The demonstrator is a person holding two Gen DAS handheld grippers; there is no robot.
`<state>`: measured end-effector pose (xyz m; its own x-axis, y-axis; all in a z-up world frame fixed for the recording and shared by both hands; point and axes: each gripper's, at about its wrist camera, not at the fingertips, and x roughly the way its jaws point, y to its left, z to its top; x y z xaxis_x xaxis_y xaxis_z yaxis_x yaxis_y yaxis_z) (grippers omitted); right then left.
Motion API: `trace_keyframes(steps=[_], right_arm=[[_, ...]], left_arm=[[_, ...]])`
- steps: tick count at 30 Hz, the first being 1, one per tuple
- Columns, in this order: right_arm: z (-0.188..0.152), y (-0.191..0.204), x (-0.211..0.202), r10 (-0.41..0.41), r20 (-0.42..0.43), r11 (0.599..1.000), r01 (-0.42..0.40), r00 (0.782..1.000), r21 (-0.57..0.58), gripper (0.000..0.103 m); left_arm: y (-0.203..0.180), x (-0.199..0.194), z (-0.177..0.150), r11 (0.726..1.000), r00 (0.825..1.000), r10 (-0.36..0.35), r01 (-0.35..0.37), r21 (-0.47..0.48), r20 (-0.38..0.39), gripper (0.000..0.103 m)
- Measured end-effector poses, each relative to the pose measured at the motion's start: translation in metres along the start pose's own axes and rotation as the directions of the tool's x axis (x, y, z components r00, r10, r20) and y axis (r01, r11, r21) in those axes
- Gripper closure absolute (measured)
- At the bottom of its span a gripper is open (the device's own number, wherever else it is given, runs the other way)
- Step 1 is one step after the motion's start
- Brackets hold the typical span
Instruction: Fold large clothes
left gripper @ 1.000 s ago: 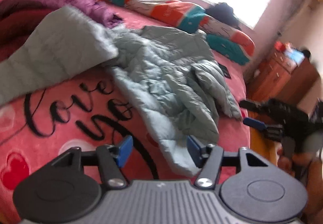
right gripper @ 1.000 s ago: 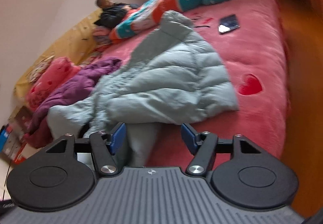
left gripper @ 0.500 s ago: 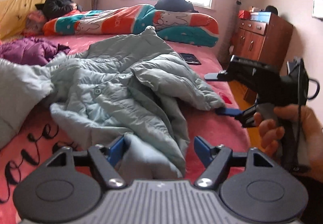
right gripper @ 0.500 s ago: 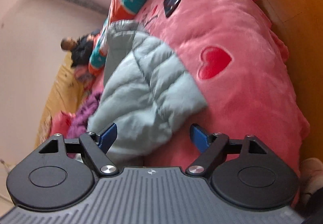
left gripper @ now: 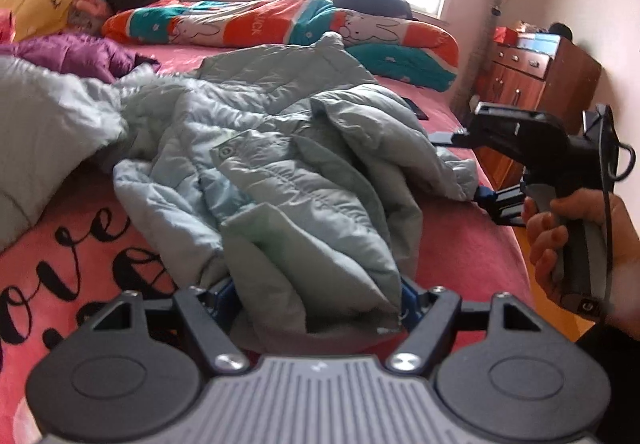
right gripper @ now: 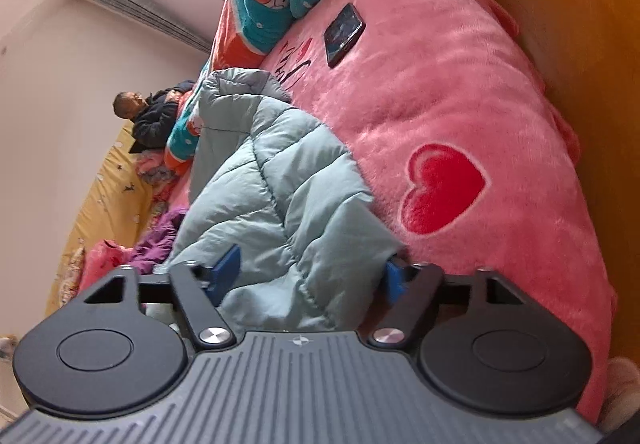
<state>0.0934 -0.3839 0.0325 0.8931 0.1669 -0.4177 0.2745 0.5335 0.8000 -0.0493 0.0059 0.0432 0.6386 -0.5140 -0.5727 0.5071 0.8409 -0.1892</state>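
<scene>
Grippers, nearest: left gripper (left gripper: pixel 316 298) with jaws set wide, a jacket (left gripper: pixel 280 148) hem bunched between its blue pads, though whether they pinch cannot be told; right gripper (right gripper: pixel 310 276) with jaws closing around a puffy sleeve end, one pad clear of the fabric.

Jacket: pale quilted, rumpled on the pink bedspread (right gripper: pixel 460 92), long axis running from the hem away toward the rolled duvet (left gripper: pixel 280 22) (collar end farthest).

Step, judged: securing two edges before the first fold. Next move calls for firm pinches, then a lift to spread flat.

Phone (right gripper: pixel 344 33): beyond the jacket, near the duvet.
</scene>
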Motion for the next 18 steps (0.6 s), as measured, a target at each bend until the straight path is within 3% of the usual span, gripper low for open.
trace_keyframes(steps=[1, 3, 9, 14, 18], right_arm=[[0.000, -0.001, -0.002, 0.003, -0.003, 1.000, -0.003, 1.000, -0.004, 0.028], [0.000, -0.001, 0.003, -0.011, -0.018, 1.000, 0.010, 1.000, -0.021, 0.053], [0.001, 0.004, -0.010, -0.068, -0.011, 0.995, 0.067, 0.998, -0.075, 0.080], [0.011, 0.015, -0.038, -0.141, 0.090, 0.977, 0.153, 0.986, -0.147, 0.090], [0.023, 0.025, -0.069, -0.213, 0.233, 0.938, 0.266, 0.949, -0.222, 0.093]], left_arm=[[0.002, 0.000, 0.000, 1.000, 1.000, 0.000, 0.000, -0.005, 0.000, 0.028], [0.003, 0.000, 0.000, 1.000, 1.000, -0.001, 0.001, -0.008, 0.001, 0.027], [0.011, -0.001, -0.001, 0.998, 0.999, -0.029, 0.030, -0.049, 0.015, 0.024], [0.014, -0.003, 0.001, 0.995, 0.998, -0.061, 0.063, -0.080, 0.024, 0.016], [0.011, -0.004, -0.001, 0.993, 0.996, -0.081, 0.083, -0.080, 0.020, 0.011]])
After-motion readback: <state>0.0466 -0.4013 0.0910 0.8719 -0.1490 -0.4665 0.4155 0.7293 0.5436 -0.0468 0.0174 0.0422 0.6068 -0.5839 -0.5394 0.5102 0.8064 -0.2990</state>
